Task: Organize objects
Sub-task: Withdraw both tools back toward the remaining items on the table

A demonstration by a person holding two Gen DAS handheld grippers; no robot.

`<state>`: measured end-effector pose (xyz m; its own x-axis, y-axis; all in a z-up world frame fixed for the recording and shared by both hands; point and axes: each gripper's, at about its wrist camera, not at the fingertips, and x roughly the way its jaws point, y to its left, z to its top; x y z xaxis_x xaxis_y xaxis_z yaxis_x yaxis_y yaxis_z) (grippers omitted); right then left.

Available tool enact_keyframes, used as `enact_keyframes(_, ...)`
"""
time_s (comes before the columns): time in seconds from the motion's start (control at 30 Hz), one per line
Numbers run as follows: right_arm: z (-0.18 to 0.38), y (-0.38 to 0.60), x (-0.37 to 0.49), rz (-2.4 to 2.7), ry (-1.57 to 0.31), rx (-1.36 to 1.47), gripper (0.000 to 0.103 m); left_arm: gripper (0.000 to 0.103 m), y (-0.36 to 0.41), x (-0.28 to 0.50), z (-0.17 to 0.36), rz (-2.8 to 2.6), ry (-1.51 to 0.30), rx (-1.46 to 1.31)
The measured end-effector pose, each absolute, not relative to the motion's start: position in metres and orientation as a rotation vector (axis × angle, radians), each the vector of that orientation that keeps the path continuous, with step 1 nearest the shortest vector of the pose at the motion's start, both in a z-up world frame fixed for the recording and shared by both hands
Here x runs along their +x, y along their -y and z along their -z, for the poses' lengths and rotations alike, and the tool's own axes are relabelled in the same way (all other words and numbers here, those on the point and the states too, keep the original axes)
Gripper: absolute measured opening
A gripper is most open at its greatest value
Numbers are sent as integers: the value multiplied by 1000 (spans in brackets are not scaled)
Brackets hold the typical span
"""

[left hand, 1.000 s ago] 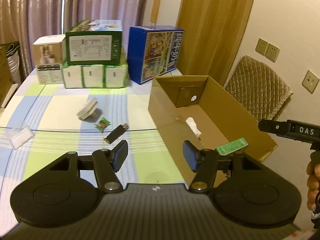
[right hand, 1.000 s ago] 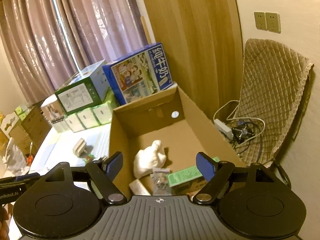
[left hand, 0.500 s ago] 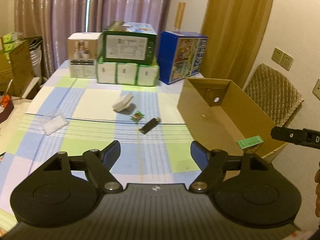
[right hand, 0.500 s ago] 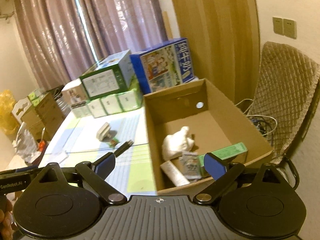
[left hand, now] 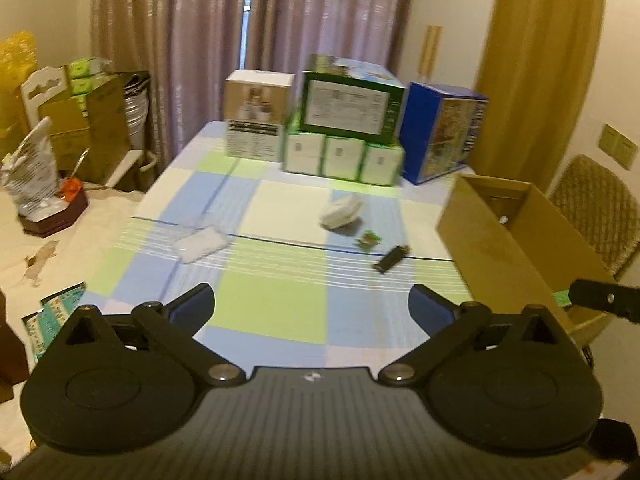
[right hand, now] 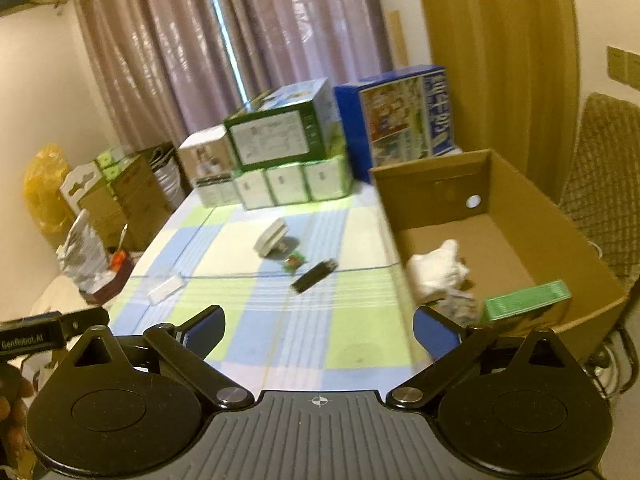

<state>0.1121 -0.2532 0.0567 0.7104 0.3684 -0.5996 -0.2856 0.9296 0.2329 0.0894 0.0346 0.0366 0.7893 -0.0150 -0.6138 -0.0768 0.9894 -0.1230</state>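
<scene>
Both my left gripper (left hand: pixel 311 306) and right gripper (right hand: pixel 319 329) hang wide open, holding nothing, above the counter's (right hand: pixel 272 332) near edge. Mid-counter lie a white adapter (right hand: pixel 272 238), a small green packet (right hand: pixel 295 261), what looks like a black stick (right hand: pixel 314 276) and, leftward, a clear pouch (left hand: pixel 200 244). The cardboard box (right hand: pixel 560 248) sits at the right edge.

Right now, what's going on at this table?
A person holds the left gripper and right gripper, both open and empty above the checked tablecloth. The open brown cardboard box already holds a white crumpled cloth and a flat green packet. Loose on the cloth: a black stick-shaped device, a small green wrapper, a white rounded plug-like item and a clear flat packet.
</scene>
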Motion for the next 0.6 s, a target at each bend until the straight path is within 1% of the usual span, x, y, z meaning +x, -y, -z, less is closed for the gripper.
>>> enact_keyframes(0.23, -39, 224, 117, -406, -710, 84, 98, 101, -69, 95, -27, -88, -673, -157)
enact_keyframes(0.6, -8, 188, 144, -472, -685, -34, 98, 101, -97, 123, -1, -117, -705, -154)
